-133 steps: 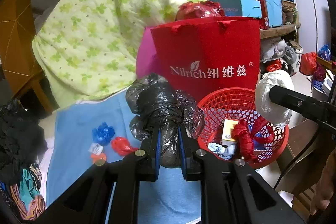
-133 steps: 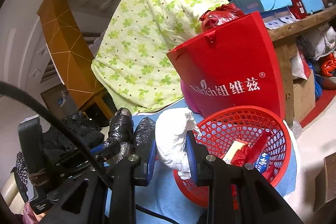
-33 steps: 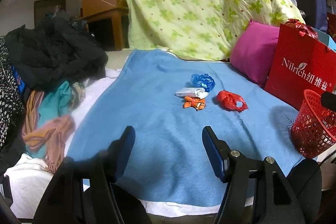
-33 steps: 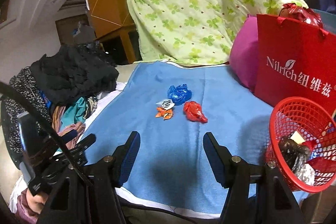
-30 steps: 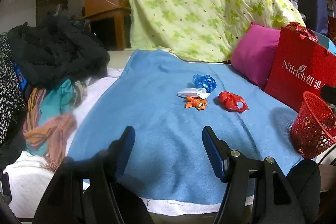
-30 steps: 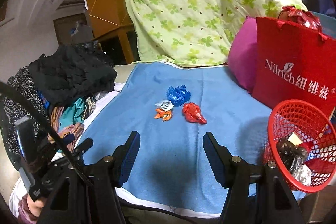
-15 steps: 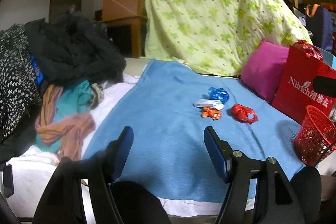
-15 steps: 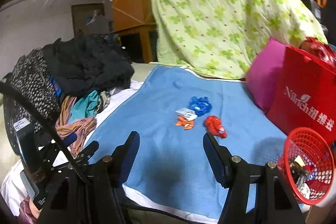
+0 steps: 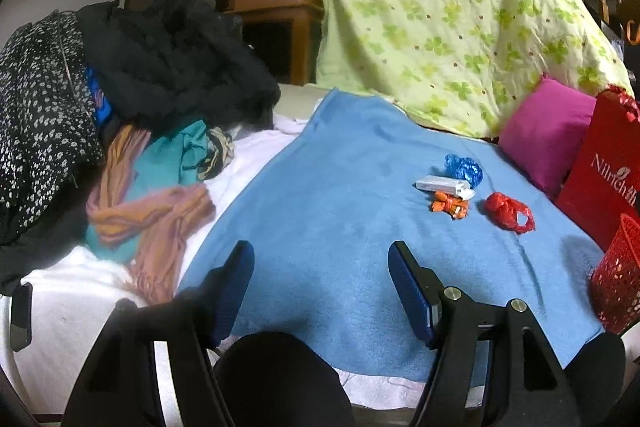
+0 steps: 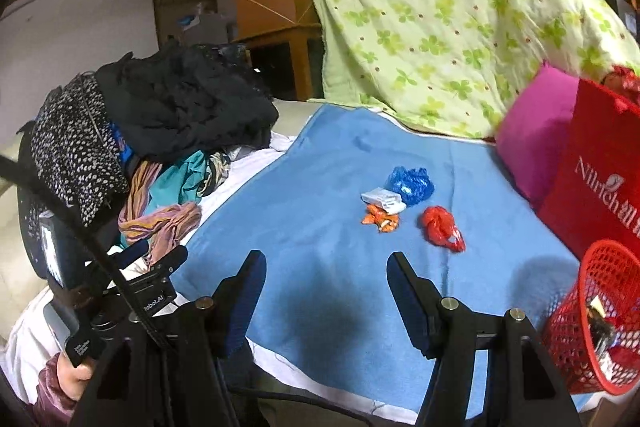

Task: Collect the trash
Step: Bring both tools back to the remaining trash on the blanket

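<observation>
Loose trash lies in a cluster on the blue blanket (image 9: pixel 340 195): a crumpled blue bag (image 9: pixel 463 167), a flat white packet (image 9: pixel 443 183), an orange wrapper (image 9: pixel 449 205) and a red bag (image 9: pixel 508 211). The same pieces show in the right wrist view: the blue bag (image 10: pixel 412 183), the white packet (image 10: pixel 382 199), the orange wrapper (image 10: pixel 380 219), the red bag (image 10: pixel 442 227). A red mesh basket (image 10: pixel 602 319) with trash inside stands at the right edge. My left gripper (image 9: pixel 320 283) and right gripper (image 10: pixel 324 291) are both open and empty, well short of the cluster.
A pile of dark and coloured clothes (image 9: pixel 120 115) lies on the left. A green clover quilt (image 9: pixel 460 27), a magenta pillow (image 9: pixel 548 131) and a red paper bag (image 9: pixel 604 179) stand behind and right. The left gripper's body (image 10: pixel 100 291) shows low left in the right wrist view.
Both grippers let go of their bags, which went into the basket, and opened. Both have since pulled back and left, away from the basket and the trash cluster.
</observation>
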